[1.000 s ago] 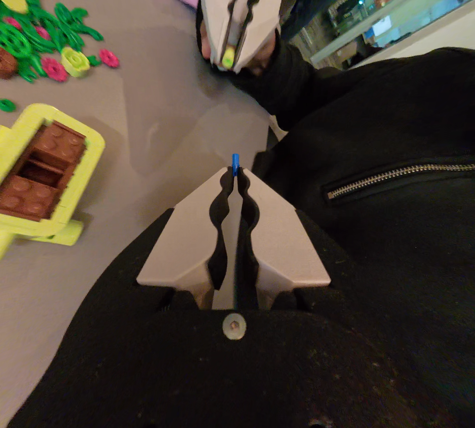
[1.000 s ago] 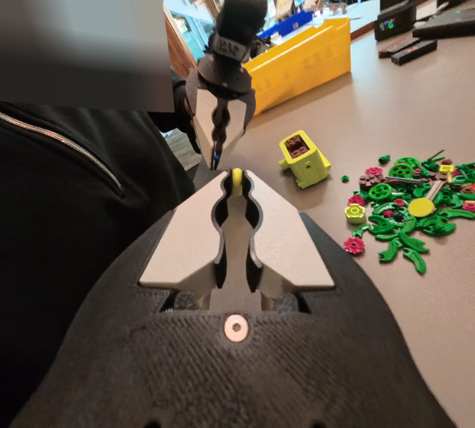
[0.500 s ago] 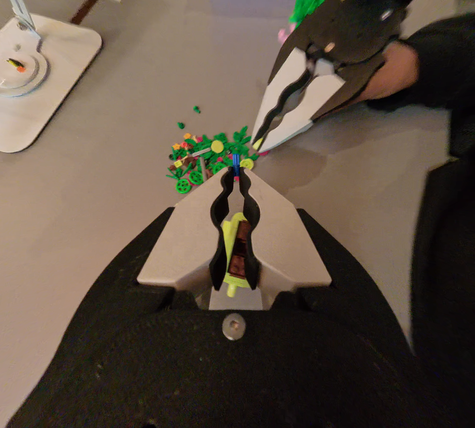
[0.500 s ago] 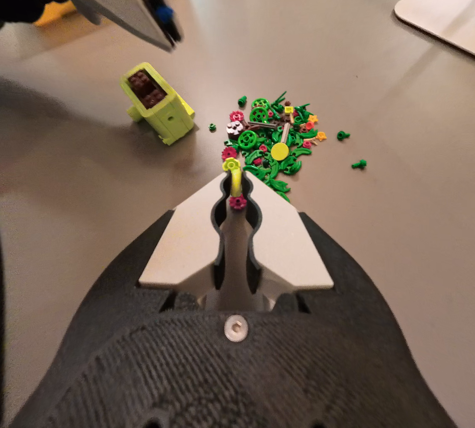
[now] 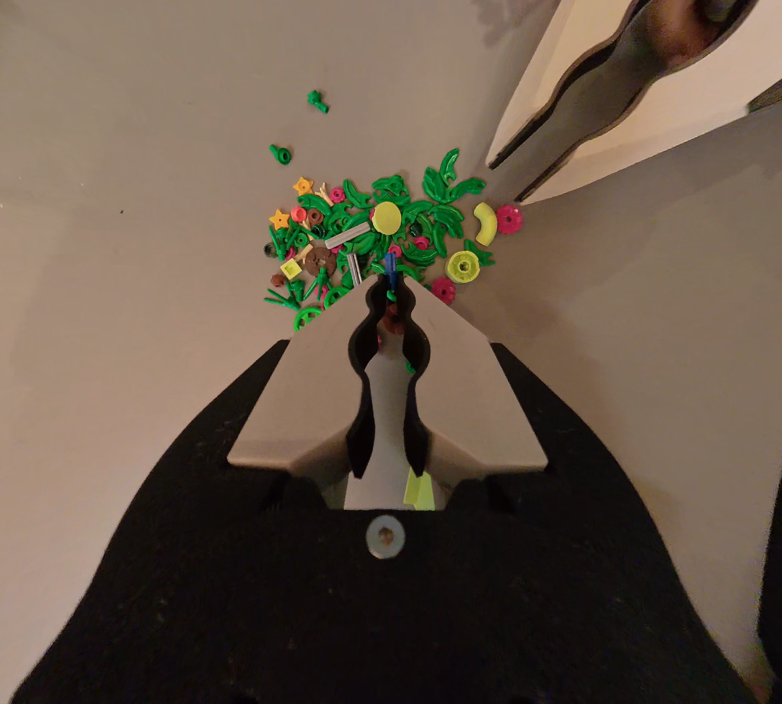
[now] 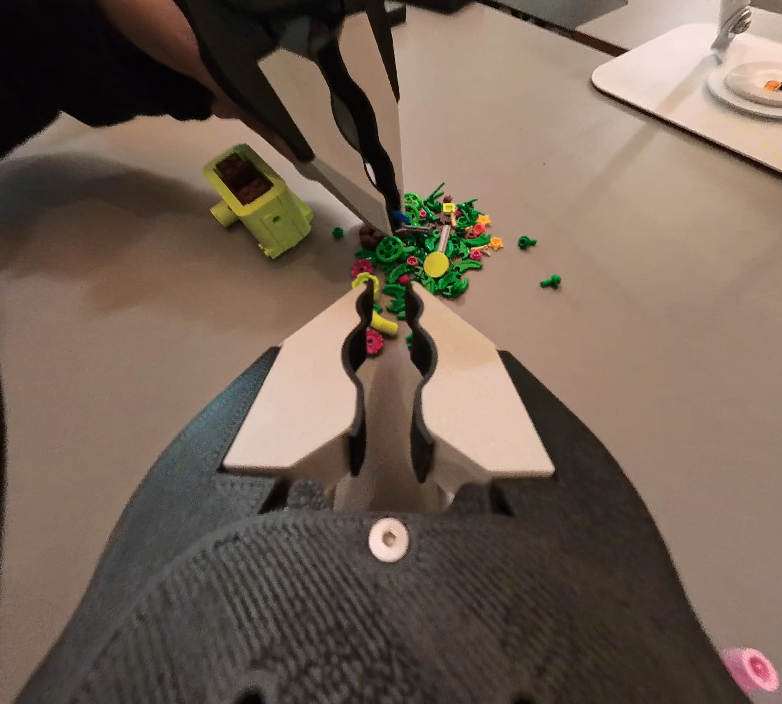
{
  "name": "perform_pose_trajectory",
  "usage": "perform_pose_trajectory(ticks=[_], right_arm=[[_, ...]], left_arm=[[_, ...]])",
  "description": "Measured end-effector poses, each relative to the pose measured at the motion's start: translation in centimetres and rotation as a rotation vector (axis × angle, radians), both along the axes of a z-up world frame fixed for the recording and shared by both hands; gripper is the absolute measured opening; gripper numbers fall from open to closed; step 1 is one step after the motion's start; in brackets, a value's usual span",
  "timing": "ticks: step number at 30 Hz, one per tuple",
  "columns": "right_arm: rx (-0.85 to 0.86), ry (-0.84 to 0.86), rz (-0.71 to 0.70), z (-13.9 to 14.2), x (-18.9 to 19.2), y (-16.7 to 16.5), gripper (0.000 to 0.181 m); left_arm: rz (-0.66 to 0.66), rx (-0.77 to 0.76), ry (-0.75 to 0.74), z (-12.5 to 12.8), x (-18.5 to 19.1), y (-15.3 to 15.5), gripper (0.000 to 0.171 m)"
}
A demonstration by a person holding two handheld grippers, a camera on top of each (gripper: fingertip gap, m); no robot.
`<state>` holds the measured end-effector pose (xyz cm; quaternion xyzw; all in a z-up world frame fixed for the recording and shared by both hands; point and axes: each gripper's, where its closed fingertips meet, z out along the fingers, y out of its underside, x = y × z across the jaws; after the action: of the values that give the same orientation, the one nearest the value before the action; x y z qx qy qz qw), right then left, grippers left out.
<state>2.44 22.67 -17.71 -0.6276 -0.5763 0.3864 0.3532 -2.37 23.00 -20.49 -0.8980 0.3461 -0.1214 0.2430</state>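
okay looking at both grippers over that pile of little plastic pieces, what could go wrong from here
1. The left gripper pinches the small blue pin only at its very tip, right over the pile of green leaf pieces; a slip could lose it among them.
2. The right gripper is open, its fingertips close to the yellow-green curved piece and magenta flower; closing might nudge or grab both.

Right tool (image 6: 388,289) parted over brick pile (image 6: 431,252); left tool (image 6: 395,224) pinching blue pin (image 6: 398,215).
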Motion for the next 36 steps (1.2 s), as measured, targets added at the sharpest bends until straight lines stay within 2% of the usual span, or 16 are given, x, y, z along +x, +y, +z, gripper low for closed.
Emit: perform_pose_trajectory(ticks=[8, 10, 15, 18, 21, 22, 23, 24, 26, 28, 30, 32, 36], right_arm=[[-0.020, 0.063, 0.010, 1.1, 0.2, -0.2, 0.012], [-0.004, 0.060, 0.015, 1.1, 0.2, -0.3, 0.012], [0.039, 0.067, 0.026, 1.3, 0.0, -0.5, 0.010], [0.054, 0.086, 0.041, 1.6, -0.1, -0.8, 0.011], [0.066, 0.139, 0.061, 2.4, -0.3, -1.3, 0.023], [0.068, 0.170, 0.067, 2.8, -0.5, -1.5, 0.030], [0.065, 0.202, 0.079, 3.2, -0.7, -1.9, 0.035], [0.059, 0.223, 0.095, 3.4, -1.0, -2.3, 0.038], [0.063, 0.206, 0.131, 3.1, -1.5, -3.2, 0.038], [0.096, 0.170, 0.149, 2.5, -2.2, -3.8, 0.038], [0.127, 0.147, 0.173, 2.1, -3.1, -4.8, 0.039], [0.150, 0.129, 0.194, 1.8, -4.1, -5.8, 0.039], [0.169, 0.116, 0.231, 1.5, -5.5, -7.6, 0.041]], left_arm=[[0.003, 0.035, -0.025, 0.4, -0.1, 0.1, 0.006], [0.022, 0.061, -0.054, 0.9, -0.3, 0.1, 0.010], [0.110, 0.183, -0.097, 3.2, -2.5, -0.1, 0.009], [0.150, 0.250, -0.157, 4.6, -4.0, -1.2, 0.010], [0.046, 0.281, -0.283, 5.2, -3.5, -3.9, 0.016], [-0.015, 0.280, -0.346, 5.4, -2.9, -5.2, 0.024], [-0.061, 0.280, -0.411, 5.7, -2.4, -6.4, 0.039], [-0.079, 0.286, -0.470, 5.9, -2.2, -7.2, 0.056], [-0.075, 0.299, -0.552, 6.2, -2.1, -8.0, 0.071], [-0.080, 0.283, -0.521, 5.2, -2.3, -8.5, 0.081], [-0.090, 0.263, -0.406, 3.7, -2.9, -8.7, 0.084], [-0.097, 0.265, -0.339, 3.0, -3.3, -8.8, 0.079], [-0.103, 0.245, -0.306, 2.2, -4.0, -9.6, 0.068]])
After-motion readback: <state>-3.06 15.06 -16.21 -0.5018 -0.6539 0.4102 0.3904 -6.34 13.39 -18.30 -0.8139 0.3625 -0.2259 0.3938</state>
